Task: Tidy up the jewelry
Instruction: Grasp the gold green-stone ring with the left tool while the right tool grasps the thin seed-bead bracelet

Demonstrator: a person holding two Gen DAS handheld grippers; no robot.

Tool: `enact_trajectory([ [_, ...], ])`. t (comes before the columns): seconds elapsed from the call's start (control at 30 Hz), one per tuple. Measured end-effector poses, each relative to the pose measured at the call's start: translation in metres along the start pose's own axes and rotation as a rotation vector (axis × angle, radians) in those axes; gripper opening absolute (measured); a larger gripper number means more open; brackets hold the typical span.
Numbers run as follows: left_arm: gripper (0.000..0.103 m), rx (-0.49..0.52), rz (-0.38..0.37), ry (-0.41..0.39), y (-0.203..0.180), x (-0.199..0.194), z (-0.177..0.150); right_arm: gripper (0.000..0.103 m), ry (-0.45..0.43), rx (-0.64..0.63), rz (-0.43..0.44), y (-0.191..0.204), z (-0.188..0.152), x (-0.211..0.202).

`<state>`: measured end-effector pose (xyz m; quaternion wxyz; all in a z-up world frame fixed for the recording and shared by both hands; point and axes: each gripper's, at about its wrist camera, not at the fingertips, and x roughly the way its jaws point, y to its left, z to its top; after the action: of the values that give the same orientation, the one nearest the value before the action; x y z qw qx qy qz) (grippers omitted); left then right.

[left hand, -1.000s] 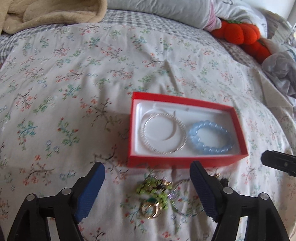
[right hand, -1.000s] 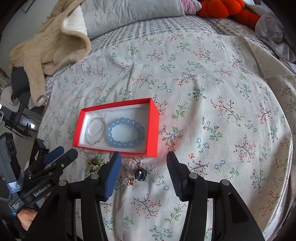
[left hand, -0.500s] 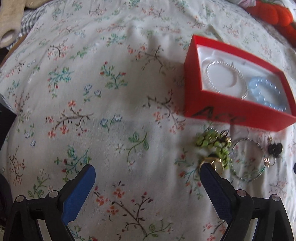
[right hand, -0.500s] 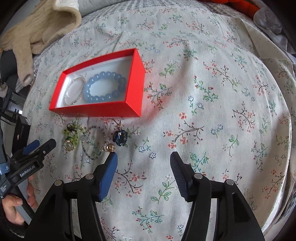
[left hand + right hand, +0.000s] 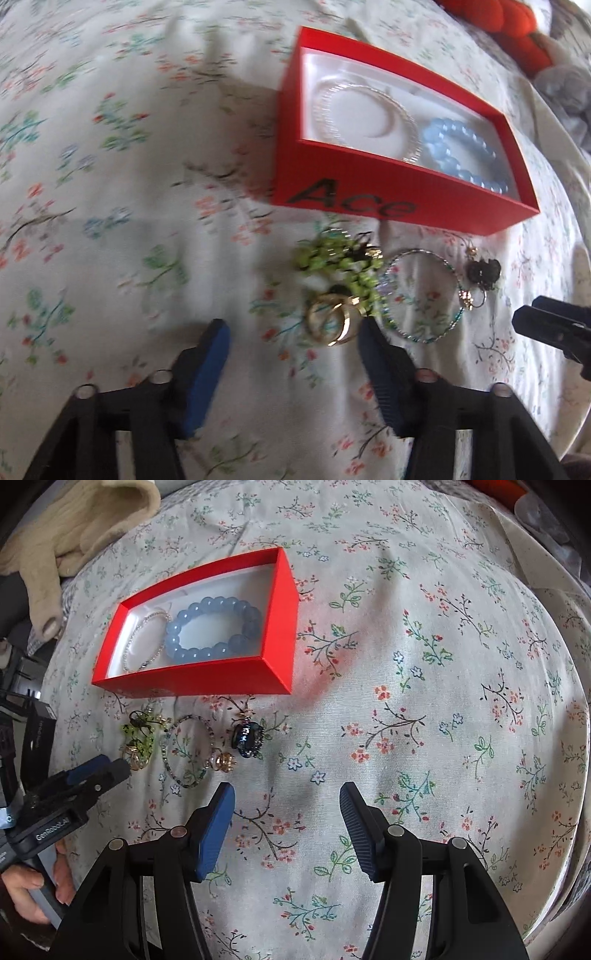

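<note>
Floral bedspread (image 5: 424,686), soft and creased, is our working surface; a beige knit garment (image 5: 74,531) lies bunched at its far edge

Red box (image 5: 369,192), lid off, sits ahead of both grippers. Inside it, a silver bangle (image 5: 365,122) and a blue bead bracelet (image 5: 212,627) lie side by side on the white lining, touching or nearly so

Loose pieces on the cloth just in front of the box: a green beaded cluster (image 5: 340,269), gold rings (image 5: 330,323) just below it, a thin beaded hoop (image 5: 421,295) to their right, then a dark faceted brooch (image 5: 248,738) with a small gold charm (image 5: 223,762) near it

Left gripper (image 5: 295,332): jaws closing, about half apart, nothing pressed between them. The gold rings sit just inside its right-hand finger, off centre

Right gripper (image 5: 288,805): jaws moderately apart over bare cloth, holding nothing, well to the right of the pieces

We judge the step in hand to be a pick of the rings by the left gripper. To do it well we shift towards the rings so they sit mid-gap before the pads meet. We come down steeply and keep the pads light on the cloth, since soft bedding could bunch into the grip. The green cluster touches the rings and may drag along
</note>
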<state>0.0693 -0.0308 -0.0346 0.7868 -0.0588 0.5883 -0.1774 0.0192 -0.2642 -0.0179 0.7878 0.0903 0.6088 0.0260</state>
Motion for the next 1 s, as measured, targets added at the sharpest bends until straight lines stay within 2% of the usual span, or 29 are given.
enact_trajectory([
  [0.07, 0.053, 0.013, 0.004, 0.002, -0.005, 0.004, 0.003, 0.062, 0.001, -0.003, 0.014, 0.004, 0.0, 0.0],
  [0.17, 0.039, 0.017, 0.013, 0.003, -0.01, 0.007, 0.009, 0.062, 0.004, 0.005, 0.029, 0.009, 0.006, 0.002],
  [0.27, 0.018, 0.018, 0.011, 0.012, -0.012, 0.011, 0.015, 0.062, 0.001, 0.016, 0.033, 0.012, 0.009, 0.003],
  [0.3, 0.008, 0.017, 0.006, 0.015, -0.013, 0.012, 0.017, 0.062, 0.001, 0.017, 0.033, 0.014, 0.01, 0.004],
  [0.4, 0.002, 0.01, -0.001, 0.019, -0.013, 0.011, 0.018, 0.062, -0.003, 0.012, 0.038, 0.017, 0.011, 0.003],
  [0.6, 0.002, 0.001, -0.007, 0.005, -0.001, -0.001, 0.011, 0.062, -0.008, 0.0, 0.041, 0.02, 0.01, 0.001],
  [0.8, 0.002, -0.013, 0.003, -0.019, 0.008, -0.014, 0.007, 0.062, 0.035, -0.032, 0.035, 0.03, 0.004, 0.011],
  [1.0, 0.002, -0.01, 0.021, -0.028, 0.019, -0.024, -0.003, 0.062, 0.076, -0.013, 0.093, 0.038, -0.003, 0.023],
])
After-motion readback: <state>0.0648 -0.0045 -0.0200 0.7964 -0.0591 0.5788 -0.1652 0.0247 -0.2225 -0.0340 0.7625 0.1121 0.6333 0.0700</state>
